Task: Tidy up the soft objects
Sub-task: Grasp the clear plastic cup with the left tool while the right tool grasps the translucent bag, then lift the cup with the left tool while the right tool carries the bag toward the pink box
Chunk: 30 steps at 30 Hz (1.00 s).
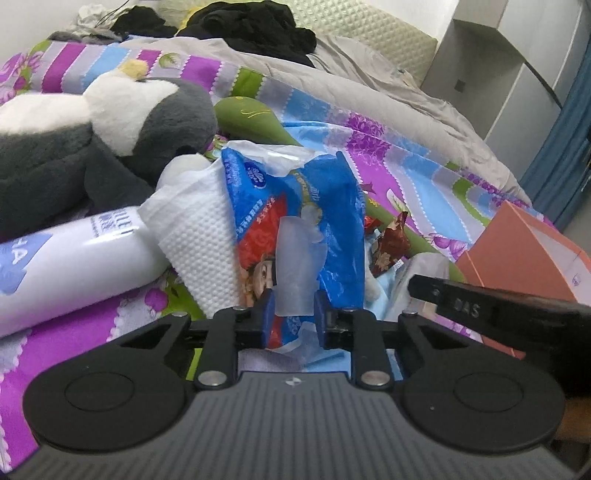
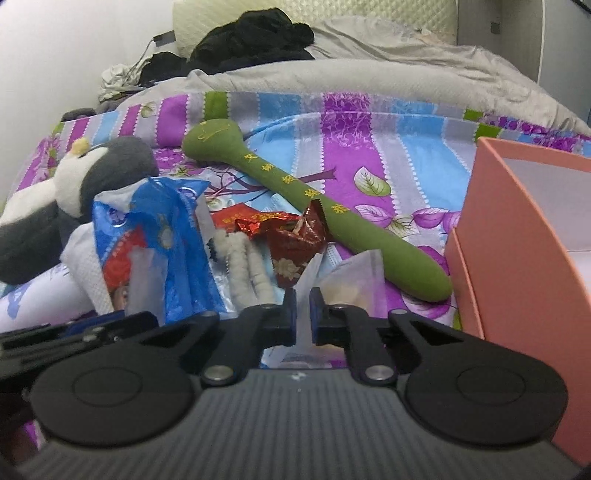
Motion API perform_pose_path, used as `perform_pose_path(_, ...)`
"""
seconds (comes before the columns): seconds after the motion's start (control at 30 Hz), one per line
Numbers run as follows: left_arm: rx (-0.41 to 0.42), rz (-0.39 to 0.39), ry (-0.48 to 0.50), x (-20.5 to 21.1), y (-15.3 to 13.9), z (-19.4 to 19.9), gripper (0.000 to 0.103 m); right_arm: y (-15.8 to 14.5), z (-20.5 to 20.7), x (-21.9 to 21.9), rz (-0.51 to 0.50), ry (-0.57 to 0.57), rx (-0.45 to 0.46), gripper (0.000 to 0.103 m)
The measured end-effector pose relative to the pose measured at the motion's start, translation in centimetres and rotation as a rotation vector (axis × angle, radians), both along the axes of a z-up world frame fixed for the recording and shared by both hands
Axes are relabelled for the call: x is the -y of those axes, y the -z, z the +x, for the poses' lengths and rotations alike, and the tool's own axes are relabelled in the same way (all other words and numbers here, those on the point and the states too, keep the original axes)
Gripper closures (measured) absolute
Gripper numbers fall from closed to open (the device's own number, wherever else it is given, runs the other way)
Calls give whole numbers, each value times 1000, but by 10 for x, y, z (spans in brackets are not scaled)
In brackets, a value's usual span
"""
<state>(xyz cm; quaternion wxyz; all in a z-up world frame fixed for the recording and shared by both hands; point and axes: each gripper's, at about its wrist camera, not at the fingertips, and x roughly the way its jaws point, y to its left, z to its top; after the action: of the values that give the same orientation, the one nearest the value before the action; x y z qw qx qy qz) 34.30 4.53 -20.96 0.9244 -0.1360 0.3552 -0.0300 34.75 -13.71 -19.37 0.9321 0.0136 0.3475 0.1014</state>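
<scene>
Being pinched between the narrowed fingers of the left gripper (image 1: 294, 312) is the blue tissue pack (image 1: 295, 206), presumably for lifting toward the pink box (image 2: 524, 258). Clear film (image 2: 332, 273) is being clamped by the nearly closed right gripper (image 2: 303, 314). Candy wrappers (image 2: 291, 240), a green plush stick (image 2: 332, 218) and a penguin plush (image 1: 92, 140) are crowding the bedspread (image 2: 406, 147).

Setting: home bedroom | Evidence: bed (image 2: 369, 122) with floral striped sheet, grey duvet (image 2: 369, 77), quilted headboard (image 2: 332, 14), heap of black clothes (image 2: 255, 37), plush penguin (image 1: 92, 122), blue curtain (image 1: 565, 140) by wardrobe (image 1: 517, 55)
</scene>
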Motion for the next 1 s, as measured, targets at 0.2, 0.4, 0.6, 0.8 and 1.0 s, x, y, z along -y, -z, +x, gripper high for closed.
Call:
perform_pose_path(0.2, 13, -43, -22, -4, -8, -16, 82, -16, -26, 2, -21, -1, 43, 97)
perform_pose_path(0.4, 34, -72, -29, -4, -25, -43, 83, -34, -55, 4, -54, -18, 79, 98)
perform_pose_path(0.6, 23, -100, -38, -5, -35, -80, 83, -47, -91, 6, -80, -47, 83, 98)
perform_pose_path(0.8, 6, -103, -29, -1, -41, -123, 83, -48, -131, 5, -110, -92, 57, 98)
perform_pose_path(1.0, -25, -100, -19, 2, -40, -157, 83, -37, -166, 4, -137, -121, 3, 98)
